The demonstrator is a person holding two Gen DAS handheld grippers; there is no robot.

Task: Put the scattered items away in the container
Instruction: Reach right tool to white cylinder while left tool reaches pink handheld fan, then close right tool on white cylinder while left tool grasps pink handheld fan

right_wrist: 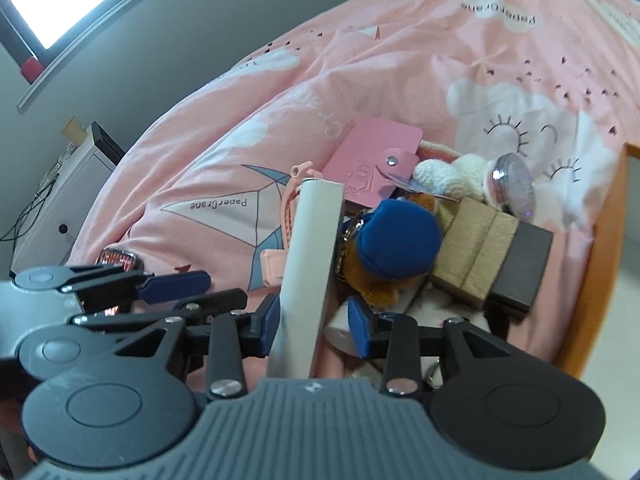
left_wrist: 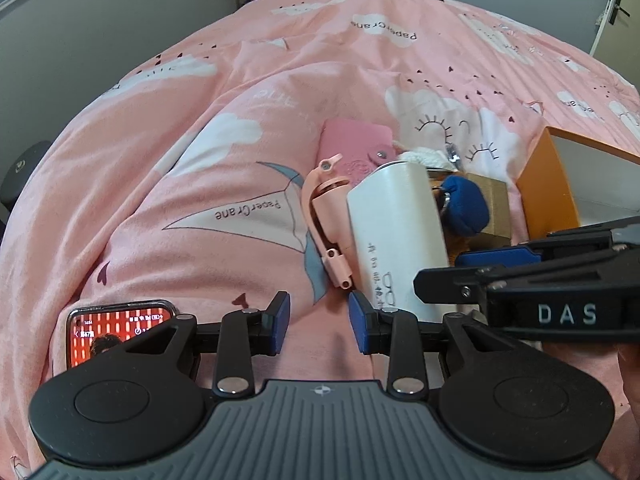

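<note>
- Right wrist view puts the white power bank (right_wrist: 308, 264) between the jaws of the right gripper (right_wrist: 316, 324). The left pad lies against its thin side and the right pad stands a little off, so we judge the jaws apart and not yet clamped.
- The power bank lies tilted on the bed's pink duvet (left_wrist: 160, 200), leaning against a pile of other items, with the pink hair clip (left_wrist: 326, 216) just to its left and the blue-capped plush (right_wrist: 394, 240) touching its right.
- We close squarely on the two flat faces and keep the plush's key ring out of the pinch.
- We lift straight up first, so the clip and the pink card holder (right_wrist: 370, 156) are not dragged along.
- The orange container (left_wrist: 548, 184) sits at the right, near the pile. We carry the power bank over its wall and lower it before releasing.
- The left gripper (left_wrist: 320, 320) hangs over bare duvet with its jaws apart and empty, beside the phone (left_wrist: 116, 328). We hold it clear of the right gripper's path.
</note>
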